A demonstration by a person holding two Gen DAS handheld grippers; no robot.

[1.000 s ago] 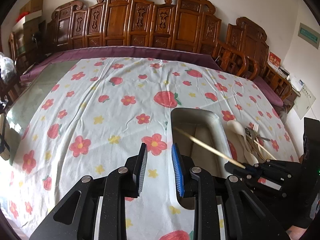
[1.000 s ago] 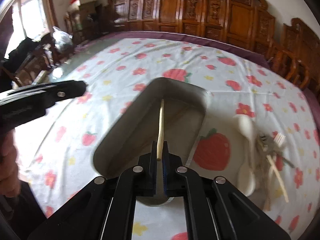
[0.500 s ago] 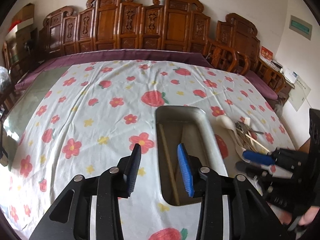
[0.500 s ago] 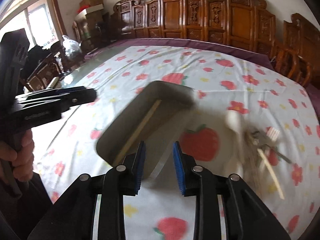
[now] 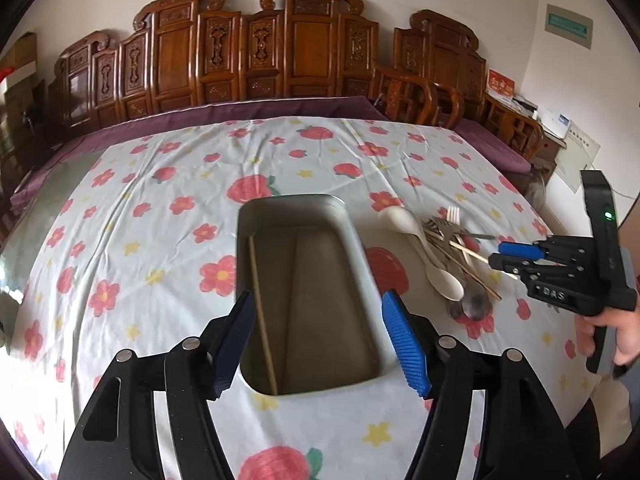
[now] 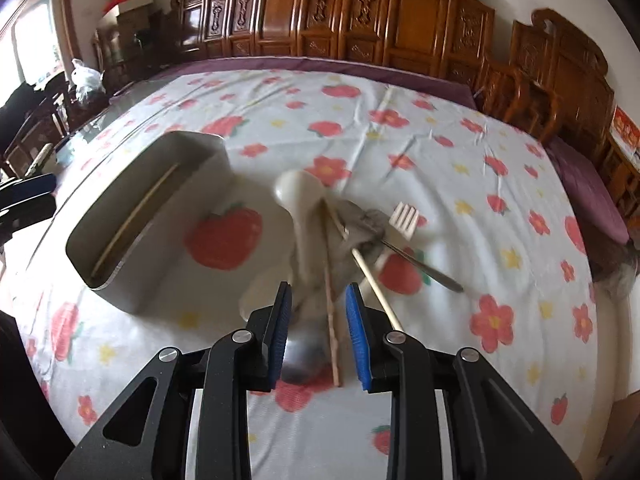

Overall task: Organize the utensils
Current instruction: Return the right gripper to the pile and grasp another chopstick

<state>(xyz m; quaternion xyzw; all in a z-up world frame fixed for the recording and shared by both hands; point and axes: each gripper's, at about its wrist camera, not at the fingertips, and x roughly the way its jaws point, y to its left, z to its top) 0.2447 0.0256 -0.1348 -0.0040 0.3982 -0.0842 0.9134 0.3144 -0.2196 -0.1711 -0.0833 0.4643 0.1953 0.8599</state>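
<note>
Sorting is barely getting going: one chopstick (image 5: 262, 312) is lying in the metal tray (image 5: 352, 240), along its left wall, its long axis running with the tray's length, from the near end toward the far end. Everything else is waiting in a pile (image 6: 340, 240) on the table (image 6: 460, 152) just right of the tray: white spoons, a white fork, metal cutlery and more chopsticks, crossing each other, most of them pointing roughly away from the person like the tray.

The right gripper (image 6: 316, 334) is hovering over the near end of that pile, its fingers partly apart, straddling a knobbly chopstick (image 6: 331, 300) without pressing on it. The left gripper (image 5: 322, 344) is hanging over the tray's near end; its fingers have just been opening and are standing wide apart, holding nothing.
</note>
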